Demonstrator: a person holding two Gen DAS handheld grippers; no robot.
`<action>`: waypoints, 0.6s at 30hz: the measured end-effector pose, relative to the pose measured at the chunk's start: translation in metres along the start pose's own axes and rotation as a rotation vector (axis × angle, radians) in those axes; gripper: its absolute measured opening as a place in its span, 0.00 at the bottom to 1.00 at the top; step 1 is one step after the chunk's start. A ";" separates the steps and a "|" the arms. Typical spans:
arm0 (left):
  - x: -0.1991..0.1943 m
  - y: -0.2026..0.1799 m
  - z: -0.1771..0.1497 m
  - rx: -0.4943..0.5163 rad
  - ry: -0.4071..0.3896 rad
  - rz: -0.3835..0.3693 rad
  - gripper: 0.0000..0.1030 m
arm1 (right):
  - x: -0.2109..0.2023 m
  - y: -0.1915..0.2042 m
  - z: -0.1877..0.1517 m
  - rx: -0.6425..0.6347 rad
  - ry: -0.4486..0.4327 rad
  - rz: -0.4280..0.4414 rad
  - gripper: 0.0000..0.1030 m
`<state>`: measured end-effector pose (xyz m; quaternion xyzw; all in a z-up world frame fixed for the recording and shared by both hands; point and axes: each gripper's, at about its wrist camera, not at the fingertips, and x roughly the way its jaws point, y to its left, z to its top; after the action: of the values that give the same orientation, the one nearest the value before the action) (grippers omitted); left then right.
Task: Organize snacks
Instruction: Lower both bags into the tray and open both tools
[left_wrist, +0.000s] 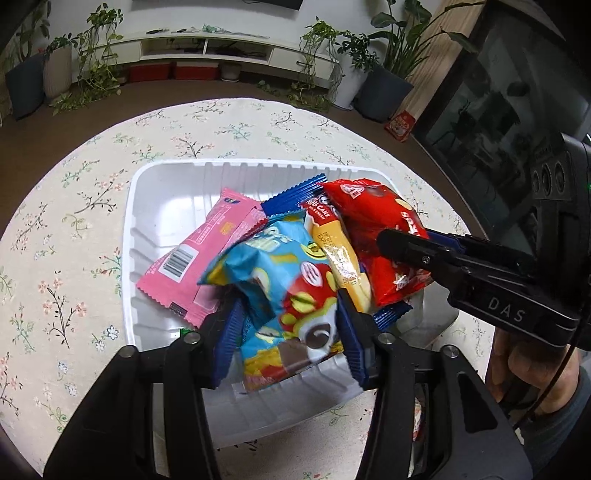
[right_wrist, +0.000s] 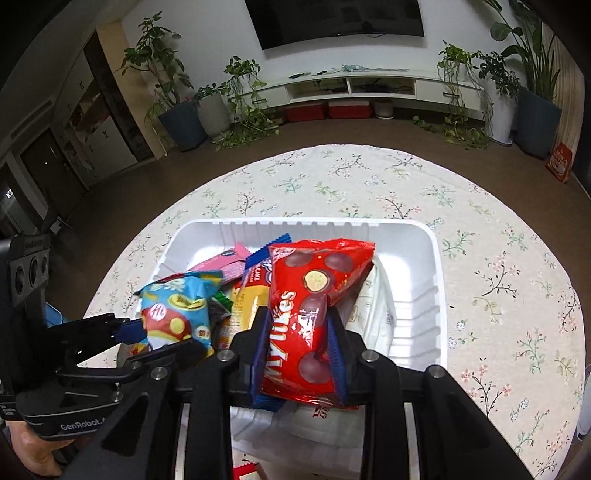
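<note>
A white plastic tray (left_wrist: 147, 206) stands on a round table with a flowered cloth (left_wrist: 59, 229), and several snack packs lie in it. In the left wrist view, the left gripper (left_wrist: 286, 317) is at 6 o'clock of the tray, and its blue pads sit on both sides of a light blue snack bag (left_wrist: 273, 280); the bag is between the jaws and seems clamped, with its lower end hanging over the near rim. At 9 o'clock from this bag a pink wrapper (left_wrist: 207, 254) lies flat in the tray, and at 1 o'clock a yellow cake pack (left_wrist: 338, 254) leans on a blue wrapper (left_wrist: 291, 194). In the right wrist view, the right gripper (right_wrist: 297, 332) presses its pads on a red bag of chocolate balls (right_wrist: 314, 291), which stands over the tray's middle, above the other packs. A white pack (right_wrist: 373, 306) lies under it at 3 o'clock. No earlier picture is given, so I cannot tell any motion of the jaws. A hand (left_wrist: 532, 365) holds the right gripper's handle at 4 o'clock in the left view.
</note>
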<state>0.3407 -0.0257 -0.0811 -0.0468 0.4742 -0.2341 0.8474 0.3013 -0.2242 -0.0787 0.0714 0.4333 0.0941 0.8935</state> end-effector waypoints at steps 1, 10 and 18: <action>0.002 0.000 0.000 0.002 0.001 0.003 0.53 | 0.000 -0.001 -0.001 -0.001 -0.001 -0.002 0.33; 0.003 0.007 -0.003 0.005 -0.013 0.001 0.60 | 0.002 -0.001 -0.004 -0.007 0.006 -0.015 0.41; -0.021 0.003 -0.009 0.013 -0.053 0.018 0.74 | -0.012 0.002 -0.008 -0.009 -0.012 -0.012 0.48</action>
<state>0.3253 -0.0122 -0.0704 -0.0430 0.4504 -0.2283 0.8621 0.2876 -0.2247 -0.0743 0.0653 0.4280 0.0900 0.8969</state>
